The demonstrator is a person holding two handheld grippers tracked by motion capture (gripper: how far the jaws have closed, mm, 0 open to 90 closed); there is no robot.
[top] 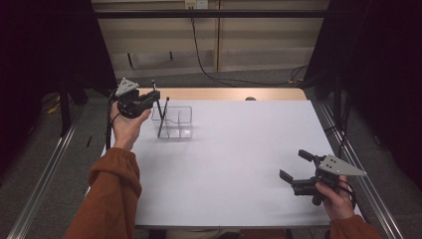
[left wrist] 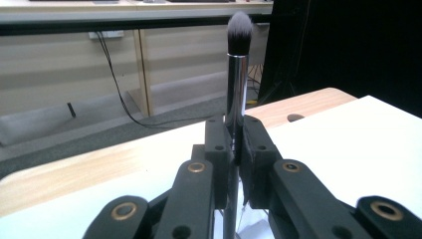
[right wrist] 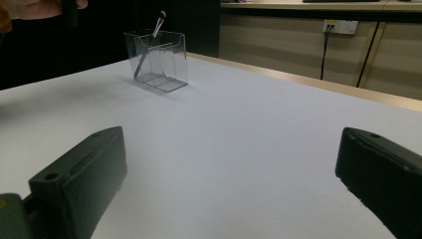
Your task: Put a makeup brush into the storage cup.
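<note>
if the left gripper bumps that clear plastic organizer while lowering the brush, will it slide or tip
Probably slide first: the clear organizer looks thin-walled and light, standing on the smooth white table. Tipping seems less likely, since its base looks broad for its height. The brush leaning inside adds little weight. The makeup brush in the left gripper looks stiff, so it would push, not bend.

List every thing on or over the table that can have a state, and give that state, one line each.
Left gripper: shut on the makeup brush.
Makeup brush: upright, bristles up, clamped between the jaws, over the clear organizer.
Second brush: leaning inside the clear organizer, tip above the rim.
Clear organizer: upright on the table, open at the top.
Right gripper: open, nothing between the jaws.
</note>
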